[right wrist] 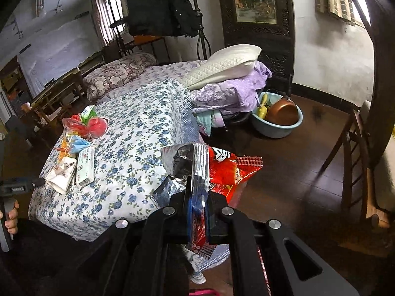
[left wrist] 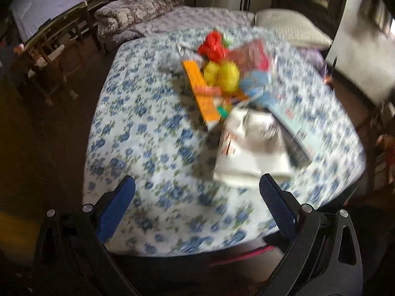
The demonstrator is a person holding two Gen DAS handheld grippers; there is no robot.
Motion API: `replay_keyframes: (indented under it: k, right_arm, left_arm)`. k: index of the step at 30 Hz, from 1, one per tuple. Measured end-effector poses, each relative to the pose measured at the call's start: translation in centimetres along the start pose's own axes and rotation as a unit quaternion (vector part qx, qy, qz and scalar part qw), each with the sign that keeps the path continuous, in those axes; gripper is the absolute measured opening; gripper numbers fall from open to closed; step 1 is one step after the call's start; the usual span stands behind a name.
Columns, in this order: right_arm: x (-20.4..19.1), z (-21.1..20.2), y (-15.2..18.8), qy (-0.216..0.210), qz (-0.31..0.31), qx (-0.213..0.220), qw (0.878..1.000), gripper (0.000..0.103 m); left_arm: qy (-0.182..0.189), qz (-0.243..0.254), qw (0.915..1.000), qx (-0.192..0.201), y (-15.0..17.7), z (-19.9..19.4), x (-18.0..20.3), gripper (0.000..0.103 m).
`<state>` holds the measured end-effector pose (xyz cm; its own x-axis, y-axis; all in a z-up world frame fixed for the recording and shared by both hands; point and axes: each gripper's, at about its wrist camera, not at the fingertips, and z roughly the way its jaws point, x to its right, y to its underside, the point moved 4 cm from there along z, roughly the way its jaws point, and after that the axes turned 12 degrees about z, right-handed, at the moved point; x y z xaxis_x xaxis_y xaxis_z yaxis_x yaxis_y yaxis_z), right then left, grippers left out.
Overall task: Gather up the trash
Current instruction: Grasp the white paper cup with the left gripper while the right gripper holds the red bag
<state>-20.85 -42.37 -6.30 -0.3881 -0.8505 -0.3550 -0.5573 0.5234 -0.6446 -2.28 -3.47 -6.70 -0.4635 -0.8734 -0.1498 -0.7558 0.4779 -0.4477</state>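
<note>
A heap of trash lies on the flowered bedspread [left wrist: 153,153]: a white crumpled paper bag [left wrist: 249,153], an orange box [left wrist: 205,96], yellow wrappers [left wrist: 223,74], a red plastic bag [left wrist: 212,45] and a long pale box [left wrist: 288,118]. My left gripper [left wrist: 197,202] hovers open just short of the white bag, nothing between its blue pads. My right gripper [right wrist: 198,209] is shut on a red snack bag [right wrist: 227,170] with a torn silver lining, held off the bed's right edge. The same heap [right wrist: 74,148] shows at the left in the right wrist view.
A light blue basin [right wrist: 279,120] with a copper pot stands on the dark wood floor. A white pillow [right wrist: 222,69] and purple bedding [right wrist: 232,91] sit at the bed's head. Wooden chairs stand left [left wrist: 49,56] and right [right wrist: 355,153]. A hand [right wrist: 11,219] shows at the left edge.
</note>
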Motion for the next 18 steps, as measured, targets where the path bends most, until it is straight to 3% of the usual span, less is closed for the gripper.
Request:
replay_keyframes:
  k: [5,8,12,13,14,18]
  right_arm:
    - [-0.9,-0.1,0.2,-0.007,-0.007,-0.003,1.000,0.008]
    - [-1.2,0.0,0.1,-0.009,-0.008,-0.005,1.000,0.008]
    - [-1.5,-0.1,0.0,-0.013,-0.009,-0.004,1.000,0.008]
    - [-1.6,-0.2,0.1,-0.014,-0.010,-0.004,1.000,0.008]
    - [-1.7,-0.3,0.1,-0.015,-0.011,-0.003,1.000,0.008]
    - [-0.9,-0.9,-0.2,-0.013,-0.005,0.001,1.000,0.008]
  left_arm:
    - [-0.010,0.015,0.9997,-0.016,0.6,2.1,0.7,0.095]
    - [-0.016,0.014,0.9998,-0.002,-0.1,2.4,0.3,0.083]
    - [0.003,0.000,1.0000,0.000,-1.0,3.7,-0.2,0.051]
    - [0.014,-0.003,0.9999,-0.002,-1.1,3.9,-0.2,0.031]
    - [0.034,-0.005,0.9994,-0.002,-1.0,3.9,0.0,0.021]
    - [0.049,0.005,0.9978,0.044,-1.1,1.5,0.9,0.006]
